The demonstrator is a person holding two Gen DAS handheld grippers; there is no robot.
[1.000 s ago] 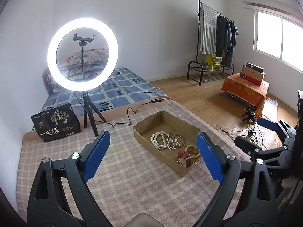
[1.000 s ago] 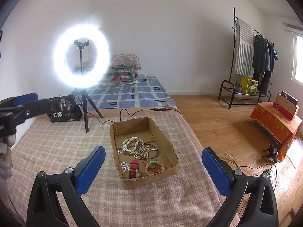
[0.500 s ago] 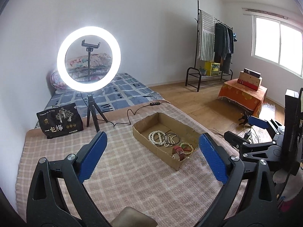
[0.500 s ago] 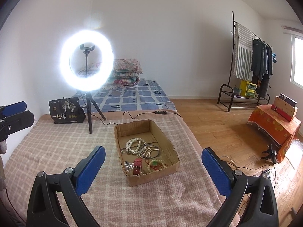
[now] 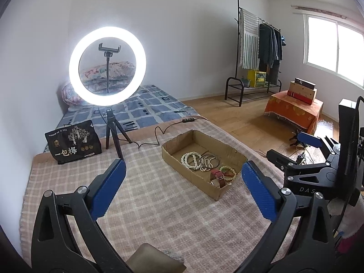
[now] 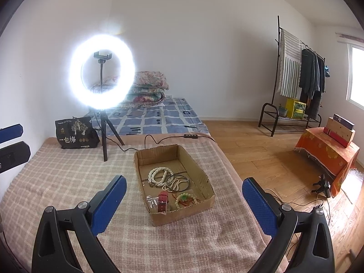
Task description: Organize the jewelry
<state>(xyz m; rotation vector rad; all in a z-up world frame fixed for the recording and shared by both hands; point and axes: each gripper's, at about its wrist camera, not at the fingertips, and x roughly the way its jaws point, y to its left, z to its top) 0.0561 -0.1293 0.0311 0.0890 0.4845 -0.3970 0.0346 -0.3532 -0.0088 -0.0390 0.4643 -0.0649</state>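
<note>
I see a bedroom with a wood floor, and a bed under a checked pink blanket (image 6: 68, 182) carries everything I work with. My landmark is the cardboard box (image 6: 206, 201) on that blanket. Inside it lie a white bead necklace (image 6: 158, 176), thin dark bangles (image 6: 177, 180), a red-strapped watch (image 6: 162, 201) and a green bead bracelet (image 6: 186, 198). Behind the box stands a lit ring light (image 6: 101, 71) on a tripod, with a black printed bag (image 6: 76, 134) beside it. My left tongs (image 5: 182, 190) have just been opening and stand wide apart, empty, short of the box. My right tongs (image 6: 184, 204) are spread wide too, holding nothing.
</note>
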